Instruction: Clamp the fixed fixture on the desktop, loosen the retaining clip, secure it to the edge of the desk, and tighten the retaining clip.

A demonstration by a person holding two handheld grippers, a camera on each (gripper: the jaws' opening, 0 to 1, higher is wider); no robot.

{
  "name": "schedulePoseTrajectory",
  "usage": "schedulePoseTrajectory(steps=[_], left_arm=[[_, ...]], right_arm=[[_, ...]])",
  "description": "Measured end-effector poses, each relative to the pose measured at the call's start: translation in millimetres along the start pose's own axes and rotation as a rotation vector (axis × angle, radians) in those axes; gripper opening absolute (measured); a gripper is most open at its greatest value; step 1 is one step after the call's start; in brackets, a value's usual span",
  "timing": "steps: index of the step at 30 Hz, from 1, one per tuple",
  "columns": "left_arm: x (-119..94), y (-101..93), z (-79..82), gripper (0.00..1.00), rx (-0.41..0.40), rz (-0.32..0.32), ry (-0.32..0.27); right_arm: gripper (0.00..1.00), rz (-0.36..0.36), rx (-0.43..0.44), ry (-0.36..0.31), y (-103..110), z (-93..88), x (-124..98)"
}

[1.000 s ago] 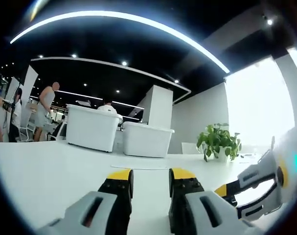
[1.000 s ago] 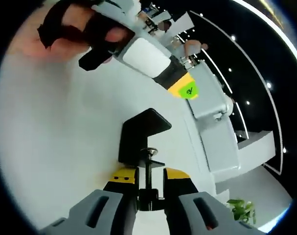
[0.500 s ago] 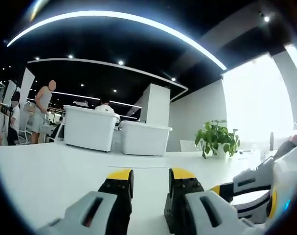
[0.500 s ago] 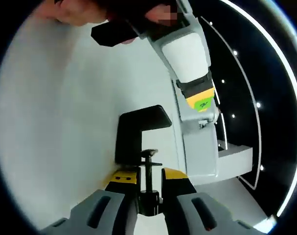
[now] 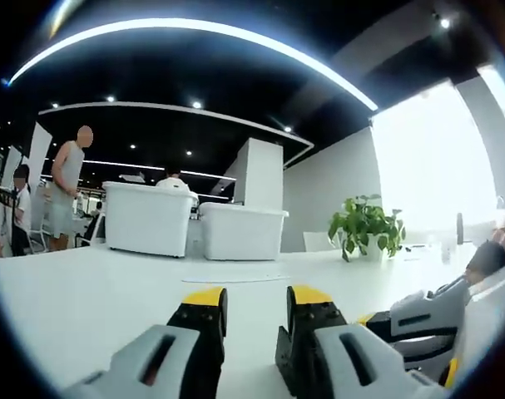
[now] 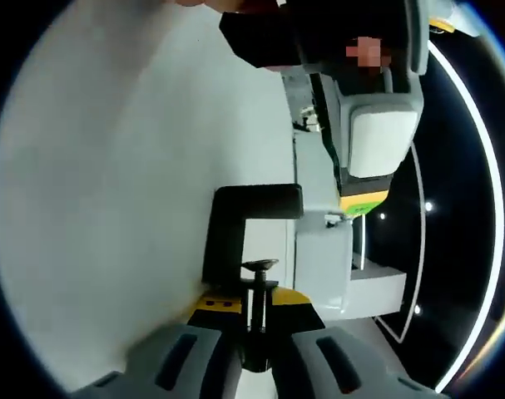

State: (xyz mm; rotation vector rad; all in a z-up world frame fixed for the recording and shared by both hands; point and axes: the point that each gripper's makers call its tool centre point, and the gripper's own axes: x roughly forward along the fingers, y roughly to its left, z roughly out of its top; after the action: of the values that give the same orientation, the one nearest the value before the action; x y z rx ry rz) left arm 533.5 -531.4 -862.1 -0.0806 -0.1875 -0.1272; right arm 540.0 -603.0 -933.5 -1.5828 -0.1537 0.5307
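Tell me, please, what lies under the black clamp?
The white desk lies behind the clamp. The right claw covers the screw's lower end.

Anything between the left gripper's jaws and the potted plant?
Left gripper view: bare white desk runs from the left gripper to the potted plant; nothing between.

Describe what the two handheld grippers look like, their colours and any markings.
Each gripper has light grey moulded jaw arms with dark slots, black finger blocks and yellow tips. The left gripper shows this plainly in the left gripper view; the right gripper matches it in the right gripper view. Seen from the right gripper view, the left one has a white body panel, a black band and a yellow end with a green sticker.
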Motion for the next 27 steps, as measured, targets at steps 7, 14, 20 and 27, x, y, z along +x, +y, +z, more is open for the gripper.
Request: schedulePoseTrajectory(steps=[7,14,20,27], left_arm=[[0.2,1.5,0.2,0.29,-0.003,0.003,0.000],[0.5,1.6,0.2,0.29,-0.002,0.002,-0.001],[0.1,2.3,0.1,0.29,-0.005,0.004,-0.001],[0.0,2.5,-0.1,0.29,-0.007,0.004,0.000]], right_arm=[[0.07,-0.007,-0.025,0.017,0.9,-1.4,5.7],[0.06,-0.008,-0.039,0.029,2.6,-1.2,8.3],[0.06,-0.019,-0.031,0.037,1.1,-2.8,5.6],[0.05,-0.023,-0.009,0.029,0.8,-3.3,5.6]])
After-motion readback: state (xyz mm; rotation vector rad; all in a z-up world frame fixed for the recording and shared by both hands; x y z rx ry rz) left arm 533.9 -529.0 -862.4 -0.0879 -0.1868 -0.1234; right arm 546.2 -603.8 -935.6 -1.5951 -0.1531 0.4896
